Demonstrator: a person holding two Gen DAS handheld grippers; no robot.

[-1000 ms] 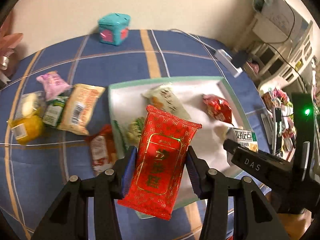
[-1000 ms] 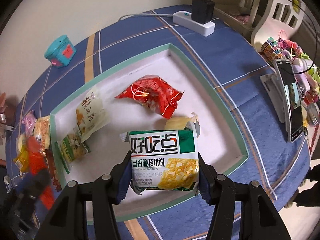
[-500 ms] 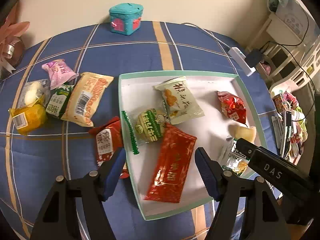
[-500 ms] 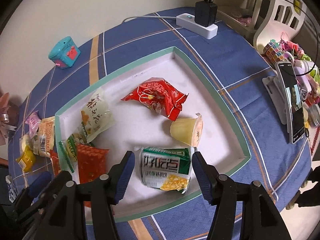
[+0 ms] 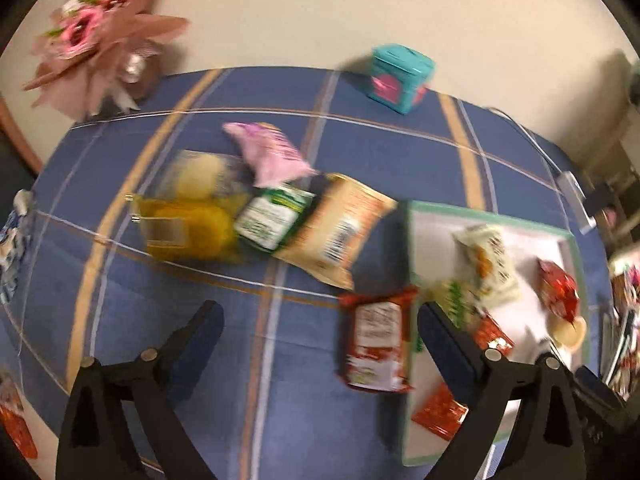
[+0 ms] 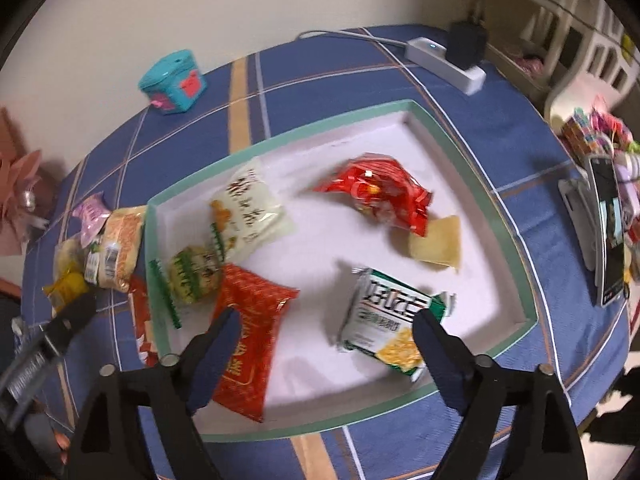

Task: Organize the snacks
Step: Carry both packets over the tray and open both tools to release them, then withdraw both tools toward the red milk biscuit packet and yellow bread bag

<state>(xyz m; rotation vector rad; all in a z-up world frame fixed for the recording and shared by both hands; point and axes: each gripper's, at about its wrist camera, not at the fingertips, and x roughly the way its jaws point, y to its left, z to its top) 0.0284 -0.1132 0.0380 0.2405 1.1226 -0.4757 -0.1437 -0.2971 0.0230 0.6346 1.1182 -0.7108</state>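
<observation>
Both claws are spreading with nothing between the jaws. The right gripper (image 6: 326, 344) hangs over the tray (image 6: 472, 184), green-white pack (image 6: 384, 328) lying just beyond it. The left gripper (image 5: 320, 332) faces loose snacks outside the tray. Looks like the next grab should be the red-white packet (image 5: 376, 344) just ahead.

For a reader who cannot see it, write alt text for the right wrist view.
A white tray with a green rim on a blue checked tablecloth holds six snack packets, among them a green-and-white biscuit packet and a flat red packet. The right tongs hang empty above them, opening.
</observation>
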